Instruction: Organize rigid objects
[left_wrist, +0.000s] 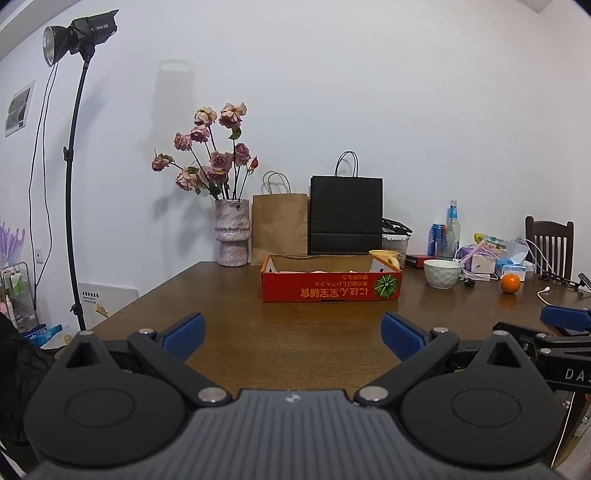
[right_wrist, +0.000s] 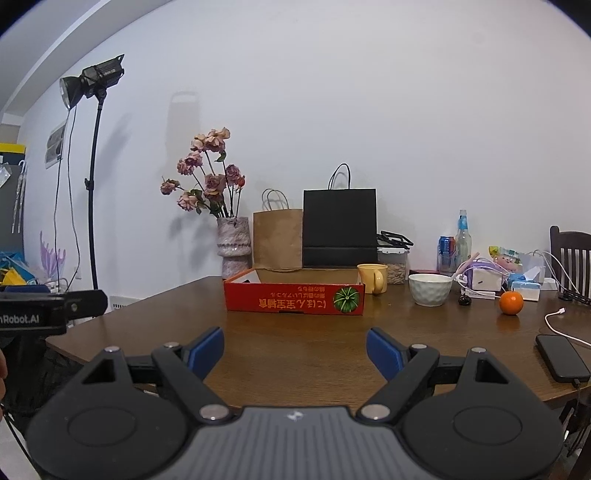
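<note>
Brown wooden table (right_wrist: 295, 343) carries a red cardboard tray box (right_wrist: 294, 300) mid-far; right of it, yellow ceramic mug (right_wrist: 373, 278), then white dimpled bowl (right_wrist: 430, 290), then orange round fruit (right_wrist: 511, 302) further right. Behind the box by the wall: pink stone vase (right_wrist: 233, 246) left, brown paper bag (right_wrist: 277, 238), black paper bag (right_wrist: 340, 229) right. Black phone (right_wrist: 561, 357) near right edge
</note>
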